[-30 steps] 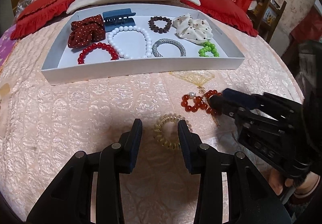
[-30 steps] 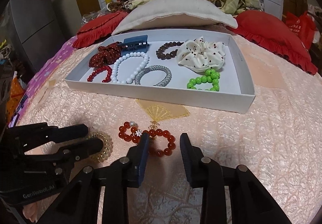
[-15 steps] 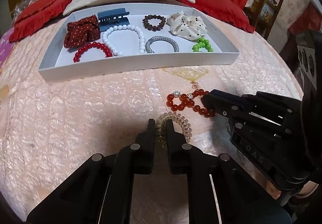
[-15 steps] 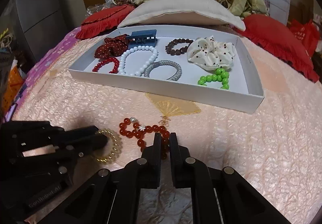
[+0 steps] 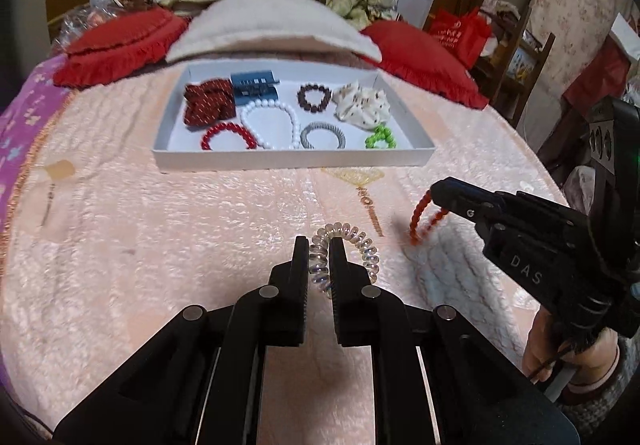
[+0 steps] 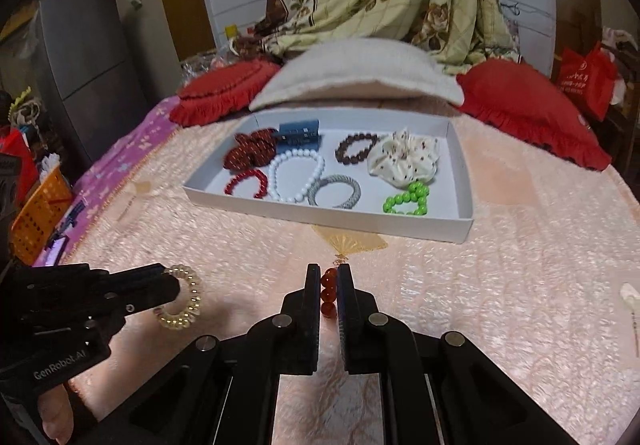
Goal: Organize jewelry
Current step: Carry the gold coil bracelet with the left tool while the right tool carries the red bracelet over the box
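Left fingers: the left gripper (image 5: 319,251) pinches one side of the clear-yellow plastic spiral coil band (image 5: 347,250), lifted off the pink quilted bedspread (image 5: 160,245)
Right fingers: the right gripper (image 6: 329,279) is pressed on the red-orange glass bead bracelet (image 6: 329,293), which hangs below the tips
Handling: coil is light and springy, may slip out; beads are hard, smooth, swing on their string, so a grip across the strand seems best
Edges: white shallow cardboard tray (image 6: 328,214) has a low front wall to clear
Room: bare tray floor seems left near its front and right wall

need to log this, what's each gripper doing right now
left gripper: shut on the spiral hair tie
right gripper: shut on the red bead bracelet
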The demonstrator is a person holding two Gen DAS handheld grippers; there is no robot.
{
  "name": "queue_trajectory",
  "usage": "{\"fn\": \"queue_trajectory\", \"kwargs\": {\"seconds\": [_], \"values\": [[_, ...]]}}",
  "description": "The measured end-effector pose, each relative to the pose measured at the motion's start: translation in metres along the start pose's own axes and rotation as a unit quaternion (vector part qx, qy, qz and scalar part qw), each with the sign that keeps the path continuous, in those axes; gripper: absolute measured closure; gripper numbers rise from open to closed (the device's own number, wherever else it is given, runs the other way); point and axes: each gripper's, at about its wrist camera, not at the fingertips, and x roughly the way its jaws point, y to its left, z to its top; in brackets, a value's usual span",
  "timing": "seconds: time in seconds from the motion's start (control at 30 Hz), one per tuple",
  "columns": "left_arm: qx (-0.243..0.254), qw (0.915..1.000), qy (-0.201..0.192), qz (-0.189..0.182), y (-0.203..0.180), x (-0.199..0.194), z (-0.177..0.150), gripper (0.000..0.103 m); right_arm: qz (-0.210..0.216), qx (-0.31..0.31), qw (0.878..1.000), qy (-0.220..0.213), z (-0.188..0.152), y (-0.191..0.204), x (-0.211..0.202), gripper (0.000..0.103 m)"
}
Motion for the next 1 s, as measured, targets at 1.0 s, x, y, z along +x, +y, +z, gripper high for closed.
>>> {"fn": "queue_trajectory", "kwargs": {"seconds": [1.0], "values": [[-0.044, 0.9982, -0.027, 0.031, 0.057, -0.027, 0.059, 0.094, -0.031, -0.035, 0.999, -0.022, 0.053, -0.007, -0.032, 0.096]]}}
